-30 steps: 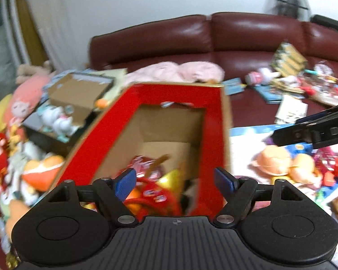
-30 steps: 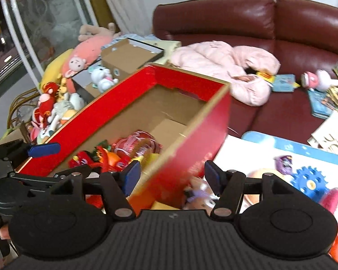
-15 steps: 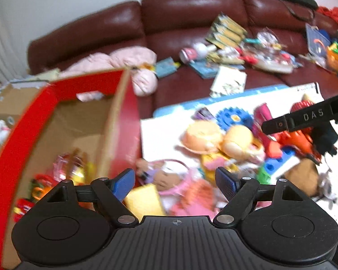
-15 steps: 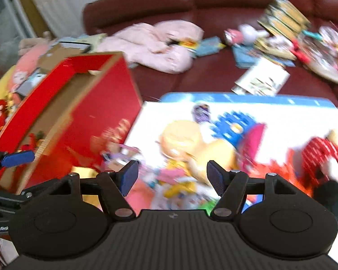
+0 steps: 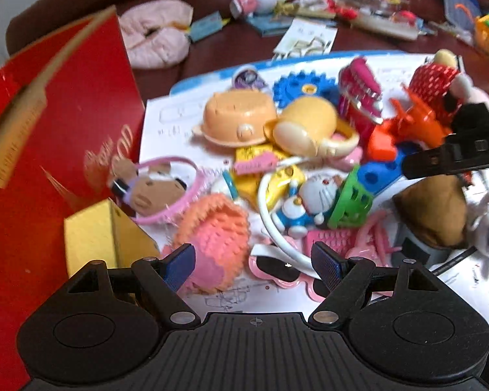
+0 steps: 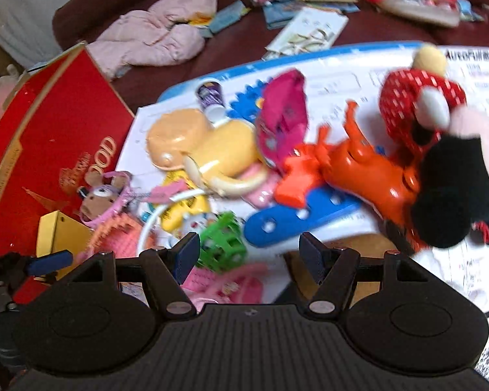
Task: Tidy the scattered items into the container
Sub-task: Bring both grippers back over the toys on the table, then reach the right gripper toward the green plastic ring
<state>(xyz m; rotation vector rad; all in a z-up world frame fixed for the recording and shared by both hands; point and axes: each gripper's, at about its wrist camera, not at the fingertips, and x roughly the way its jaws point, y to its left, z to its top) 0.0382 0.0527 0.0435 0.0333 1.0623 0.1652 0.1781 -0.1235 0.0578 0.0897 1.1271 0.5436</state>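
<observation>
Left gripper [image 5: 254,262]: jaws wide apart, nothing gripped; pink-orange bristly toy [image 5: 216,236] just beyond its left finger. Right gripper [image 6: 246,252]: jaws well parted, empty; green lattice ball [image 6: 223,241] just ahead.

Surface: white printed sheet [image 5: 166,117] with blue-edged board beneath, covered in scattered toys, e.g. orange tub [image 5: 236,120], blue gear [image 5: 304,86], Doraemon figure [image 5: 311,197].

Red container [image 5: 65,150] stands left of both grippers, touching the sheet's edge; small gold box [image 5: 97,234] against its wall.

Farther out: dark red leather sofa [image 5: 231,45] carrying pink cloth [image 5: 156,37], booklets, more clutter.
</observation>
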